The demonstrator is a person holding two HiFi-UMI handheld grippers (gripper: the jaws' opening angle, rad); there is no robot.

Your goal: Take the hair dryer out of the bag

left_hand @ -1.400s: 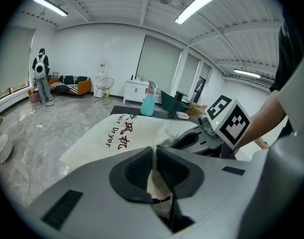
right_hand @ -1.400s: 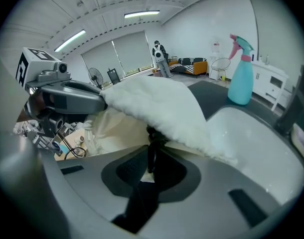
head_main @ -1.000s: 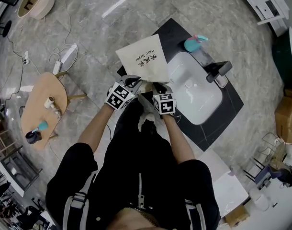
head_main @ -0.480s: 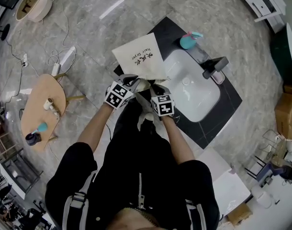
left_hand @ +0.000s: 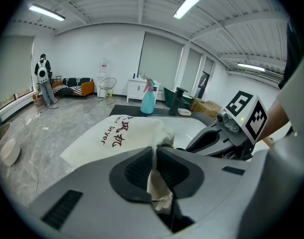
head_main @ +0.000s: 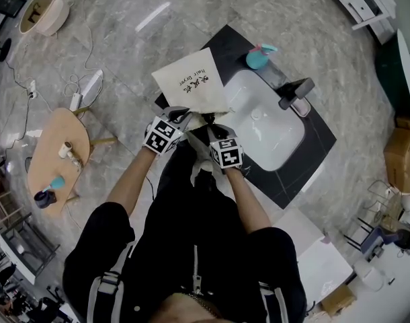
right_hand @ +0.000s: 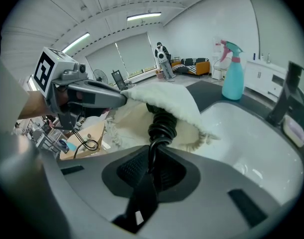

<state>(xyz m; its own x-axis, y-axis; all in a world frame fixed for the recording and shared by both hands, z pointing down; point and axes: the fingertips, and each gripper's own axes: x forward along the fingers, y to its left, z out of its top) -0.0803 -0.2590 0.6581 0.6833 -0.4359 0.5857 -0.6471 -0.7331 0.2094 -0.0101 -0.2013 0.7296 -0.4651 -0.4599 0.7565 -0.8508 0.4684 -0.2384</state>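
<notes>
**Head view:** The cream bag [head_main: 189, 79] printed "Hair Dryer" lies flat on the black counter [head_main: 309, 157], just left of the white sink [head_main: 275, 136]. Its mouth points toward the person. The left gripper [head_main: 186, 118] and right gripper [head_main: 216, 128] meet at that mouth, the right one nearer the sink.

**Left gripper view:** The jaws are pinched together on the bag's frayed mouth edge. The bag's length runs straight away from them, alongside the sink.

**Right gripper view:** The jaws are closed on a black cord [right_hand: 162, 126], whose coiled bundle comes out of the bag mouth directly ahead of the fingers. The hair dryer's body does not show and is probably still inside, beyond the coil. The draw would then run back along the bag's long axis, toward the person, with the left gripper anchoring the cloth.
</notes>
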